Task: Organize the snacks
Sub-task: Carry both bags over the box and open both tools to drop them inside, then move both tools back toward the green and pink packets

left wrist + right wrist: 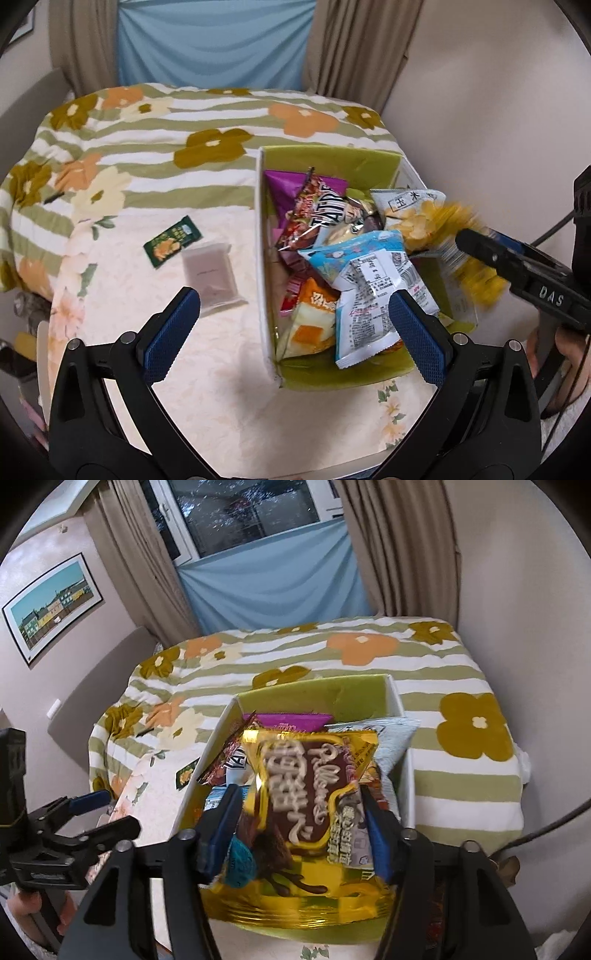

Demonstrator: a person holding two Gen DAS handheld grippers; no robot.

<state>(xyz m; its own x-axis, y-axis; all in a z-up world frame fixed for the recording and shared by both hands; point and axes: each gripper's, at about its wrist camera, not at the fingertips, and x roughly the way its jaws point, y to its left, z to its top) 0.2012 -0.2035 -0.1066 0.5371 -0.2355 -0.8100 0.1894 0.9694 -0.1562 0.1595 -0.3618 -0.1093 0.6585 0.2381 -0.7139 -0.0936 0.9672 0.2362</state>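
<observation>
A white box with a green lining [262, 258] stands on the table, filled with several snack packets, a light blue one [369, 280] on top. My left gripper [295, 299] hangs open above the box's near left corner, with nothing between its fingers; the right wrist view shows it at the left [114, 812]. My right gripper [299, 794] is over the box with a gold and brown snack packet [306, 768] between its fingers, and the pads seem to stand off it. In the left wrist view that packet is a yellow blur [450, 218] at the right gripper's tip [476, 236]. The box rim [395, 698] shows behind it.
Left of the box, a small green packet [171, 242] and a clear pouch with a pinkish slab [210, 275] lie on the pale floral tablecloth [207, 369]. Beyond the table is a bed with a striped floral quilt [184, 122]. A wall stands close on the right.
</observation>
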